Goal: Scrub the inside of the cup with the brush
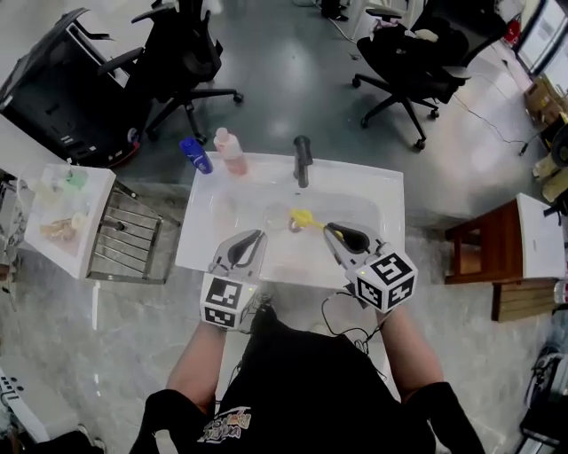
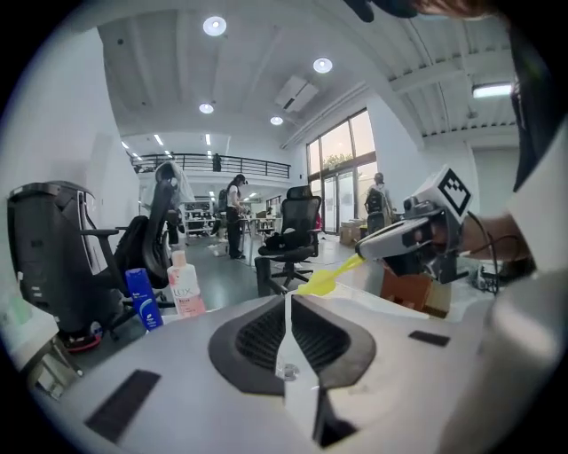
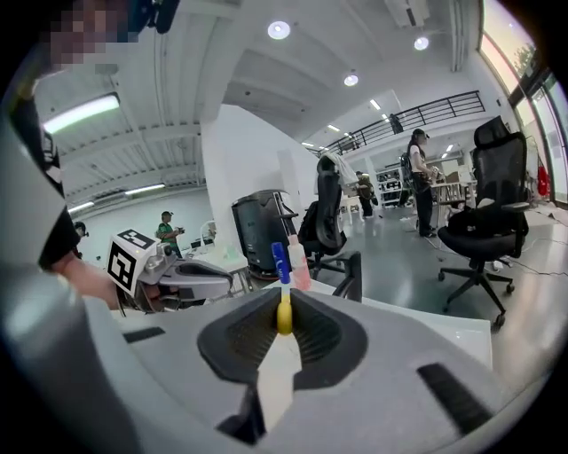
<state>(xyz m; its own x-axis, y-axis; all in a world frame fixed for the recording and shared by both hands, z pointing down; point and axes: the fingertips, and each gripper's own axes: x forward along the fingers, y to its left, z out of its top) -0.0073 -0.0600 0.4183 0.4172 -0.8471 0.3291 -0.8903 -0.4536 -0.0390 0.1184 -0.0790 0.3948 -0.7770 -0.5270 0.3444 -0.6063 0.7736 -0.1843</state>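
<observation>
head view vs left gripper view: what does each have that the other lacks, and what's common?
Head view only: the clear cup down in the sink, and the marker cube on the left gripper.
Left gripper view only: ceiling lights, tall windows, and people standing far back.
Both: blue bottle, pink bottle, and the yellow brush clamped in the right gripper.

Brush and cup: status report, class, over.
Left gripper shut, empty. Right gripper shut on yellow brush. Clear cup loose in sink. Nothing blocking.
</observation>
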